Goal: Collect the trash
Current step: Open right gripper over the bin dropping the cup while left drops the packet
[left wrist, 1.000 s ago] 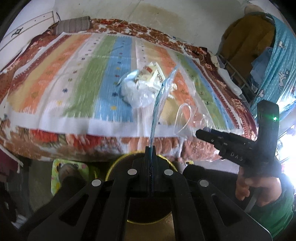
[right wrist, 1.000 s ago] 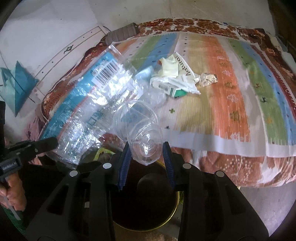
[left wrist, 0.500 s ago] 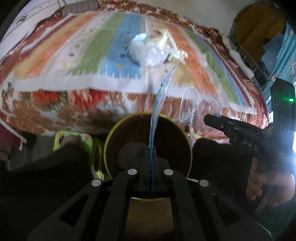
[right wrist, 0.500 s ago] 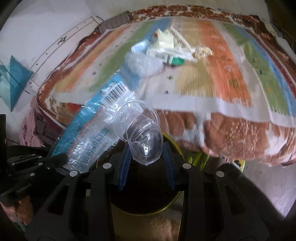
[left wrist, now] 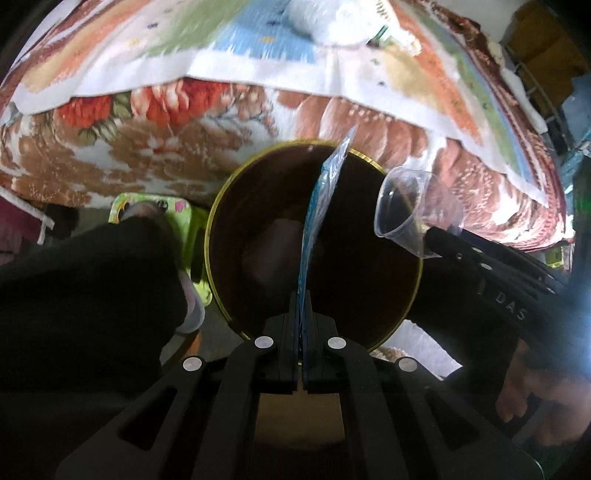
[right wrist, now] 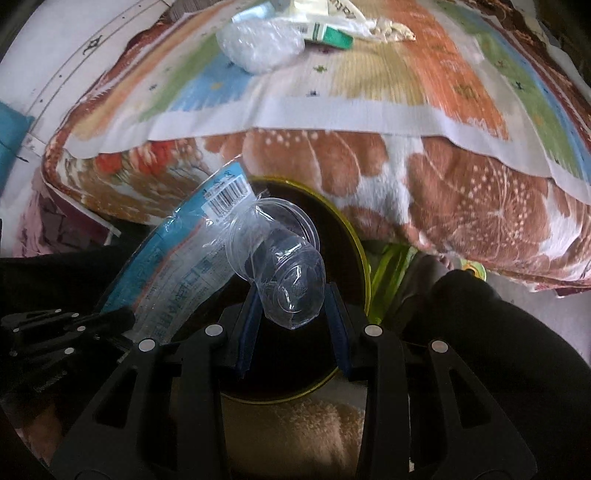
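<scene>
Over the bin (left wrist: pixel 221 229), its dark inside hard to read
Our left gripper (left wrist: pixel 300 314) pinches a blue wrapper (left wrist: pixel 319 206); our right gripper (right wrist: pixel 291 306) clasps clear cups (right wrist: pixel 284 273), near the striped bedspread (right wrist: pixel 369 81).

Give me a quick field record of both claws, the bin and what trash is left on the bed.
left claw: shut on blue plastic wrapper, held edge-up over the bin
right claw: shut on clear plastic cups, two nested, lying sideways over the bin
bin: round, dark inside, yellow rim, on the floor against the bed
bed: striped cover; crumpled clear bag, green-and-white carton, paper scraps remain
</scene>
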